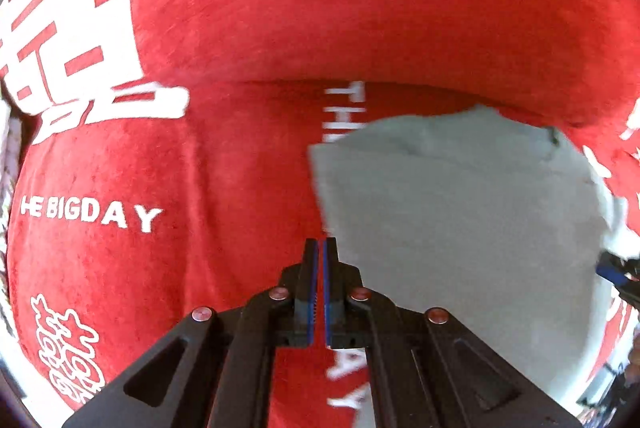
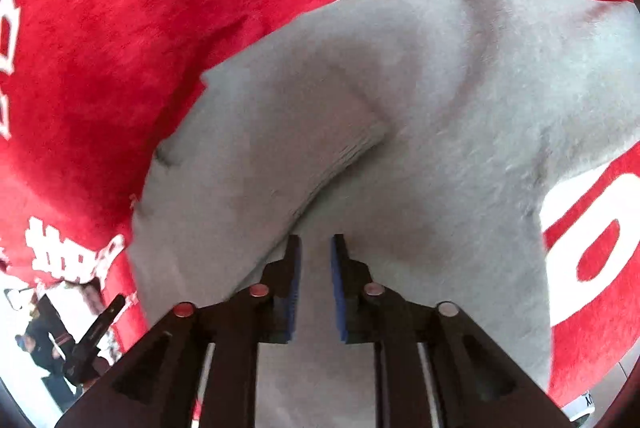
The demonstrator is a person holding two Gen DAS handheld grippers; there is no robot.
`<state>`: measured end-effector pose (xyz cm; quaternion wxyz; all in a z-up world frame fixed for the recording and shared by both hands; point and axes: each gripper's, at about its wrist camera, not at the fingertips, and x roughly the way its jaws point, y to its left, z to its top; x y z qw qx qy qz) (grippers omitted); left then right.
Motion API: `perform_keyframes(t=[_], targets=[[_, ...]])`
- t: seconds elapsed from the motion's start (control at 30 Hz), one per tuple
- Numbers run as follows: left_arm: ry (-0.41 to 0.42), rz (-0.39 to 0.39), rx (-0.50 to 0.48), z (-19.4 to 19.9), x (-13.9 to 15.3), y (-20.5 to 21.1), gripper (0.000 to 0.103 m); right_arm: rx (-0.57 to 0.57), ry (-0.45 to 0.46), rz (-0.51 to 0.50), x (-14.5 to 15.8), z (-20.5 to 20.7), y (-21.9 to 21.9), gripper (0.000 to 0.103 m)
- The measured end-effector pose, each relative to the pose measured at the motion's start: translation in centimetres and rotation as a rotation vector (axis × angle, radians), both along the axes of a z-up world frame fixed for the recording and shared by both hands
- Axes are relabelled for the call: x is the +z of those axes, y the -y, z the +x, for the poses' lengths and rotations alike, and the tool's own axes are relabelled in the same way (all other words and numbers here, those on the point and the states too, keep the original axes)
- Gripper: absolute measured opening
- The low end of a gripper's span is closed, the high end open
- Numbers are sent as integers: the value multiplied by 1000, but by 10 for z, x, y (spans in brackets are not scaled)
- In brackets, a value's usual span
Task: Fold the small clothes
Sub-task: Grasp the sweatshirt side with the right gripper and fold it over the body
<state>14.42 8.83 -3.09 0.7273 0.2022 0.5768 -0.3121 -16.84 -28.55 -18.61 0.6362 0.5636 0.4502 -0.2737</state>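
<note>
A small grey garment (image 2: 420,132) lies on a red plush cover (image 2: 140,8) with white lettering. In the right wrist view it fills the middle, with a folded flap and a ribbed edge (image 2: 352,152) just ahead of the fingers. My right gripper (image 2: 316,248) hovers over it, jaws slightly open, nothing between them. In the left wrist view the garment (image 1: 460,208) lies to the right, its left edge close to my left gripper (image 1: 321,248), which is shut with nothing visible between the pads.
The red cover (image 1: 320,8) rises in a padded hump at the back of the left wrist view. The other gripper's black arm (image 2: 96,332) shows at lower left in the right wrist view, with a bright room beyond the cover's edge.
</note>
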Motion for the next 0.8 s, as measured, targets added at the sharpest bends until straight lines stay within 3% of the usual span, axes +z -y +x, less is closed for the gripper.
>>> perform_keyframes(t=[0.07,0.23,0.27,0.3,0.47,0.67,0.73,0.77,0.8], targets=[[-2,1,-25,-15,4,15,3,-18,24,2,-5,14,-3,55],[-21,71,-46,-38,-27,31,3,-71,34,6,-15,27,7,54],[-27,83,-42,-41,-32,30,3,-75,30,4,-14,23,9,41],[-13,87,-39,-45,-35,27,3,-71,18,2,-16,23,10,9],[24,94,-64,-49,-36,27,3,-94,29,63,-33,8,8,6],[20,122,-57,-53,-32,31,3,-58,-21,68,-20,-23,6,7],[12,131,-57,-61,-26,33,3,-35,-32,63,-15,-32,3,24],[13,143,-58,-65,-25,35,3,-27,-36,59,-13,-36,2,51],[18,156,-57,-70,-23,37,3,-24,-29,54,-9,-40,1,67]])
